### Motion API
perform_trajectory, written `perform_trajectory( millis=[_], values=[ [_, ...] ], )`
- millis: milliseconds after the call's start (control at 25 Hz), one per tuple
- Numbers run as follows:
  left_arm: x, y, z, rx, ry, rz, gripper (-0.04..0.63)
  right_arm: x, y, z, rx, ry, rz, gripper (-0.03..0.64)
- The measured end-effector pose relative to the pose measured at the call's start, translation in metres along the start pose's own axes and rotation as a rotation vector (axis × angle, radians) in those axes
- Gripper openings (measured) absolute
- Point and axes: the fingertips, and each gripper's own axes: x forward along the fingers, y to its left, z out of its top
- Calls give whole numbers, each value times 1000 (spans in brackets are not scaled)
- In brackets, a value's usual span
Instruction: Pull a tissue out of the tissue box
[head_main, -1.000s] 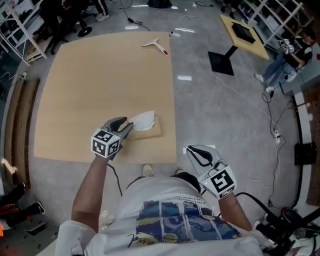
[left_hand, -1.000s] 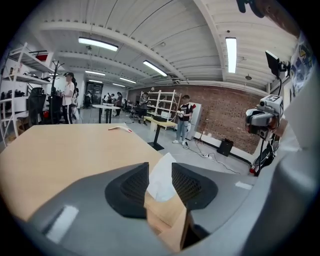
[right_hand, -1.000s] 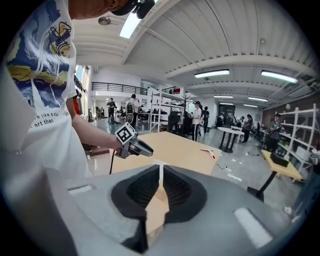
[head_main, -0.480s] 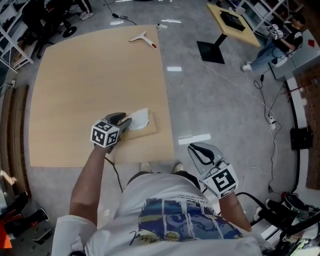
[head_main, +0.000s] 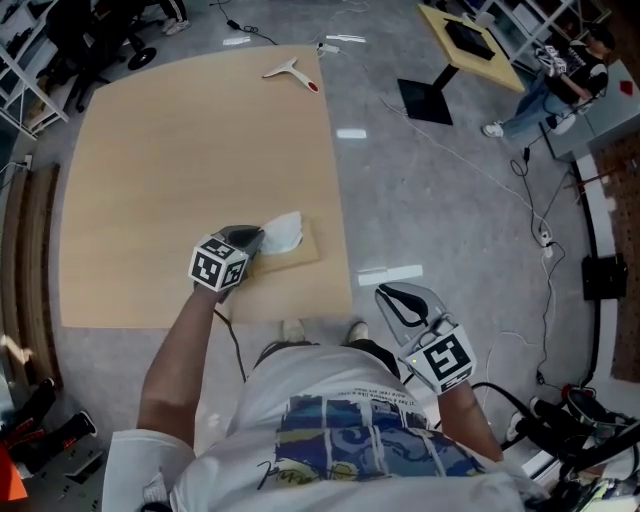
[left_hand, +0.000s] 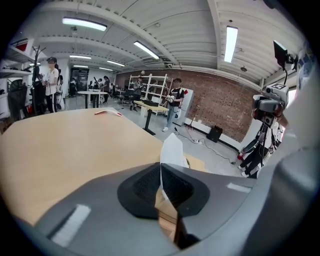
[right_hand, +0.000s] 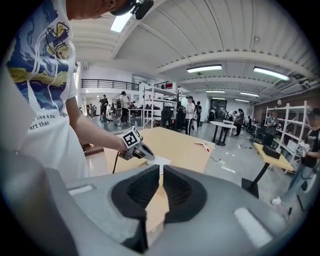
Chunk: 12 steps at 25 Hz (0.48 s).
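A flat tan tissue box (head_main: 300, 256) lies near the front right corner of the wooden table (head_main: 180, 150), and a white tissue (head_main: 283, 232) stands up out of it. My left gripper (head_main: 252, 240) reaches it from the left; its jaws have just been closing and are now shut on the tissue. In the left gripper view the tissue (left_hand: 172, 150) rises from between the closed pads of the left gripper (left_hand: 161, 172). My right gripper (head_main: 392, 298) hangs off the table over the floor, shut and holding nothing. The right gripper view looks over the right gripper (right_hand: 161, 175) at the left gripper (right_hand: 144, 153).
A small light tool with a red tip (head_main: 290, 72) lies at the table's far edge. On the floor to the right are a black stand base (head_main: 432, 100), a small table (head_main: 470, 45), cables and a person (head_main: 545, 95). Other people stand far off.
My left gripper has sunk a little onto the tissue and its jaws have gone from open to shut on it. The right gripper has stayed where it was.
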Motion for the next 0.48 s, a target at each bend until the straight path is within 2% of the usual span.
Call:
perform_trajectory(
  millis=[480],
  values=[
    [-11, -8, 6, 96, 7, 45, 6, -2, 2, -1, 8, 10, 22, 14]
  ],
)
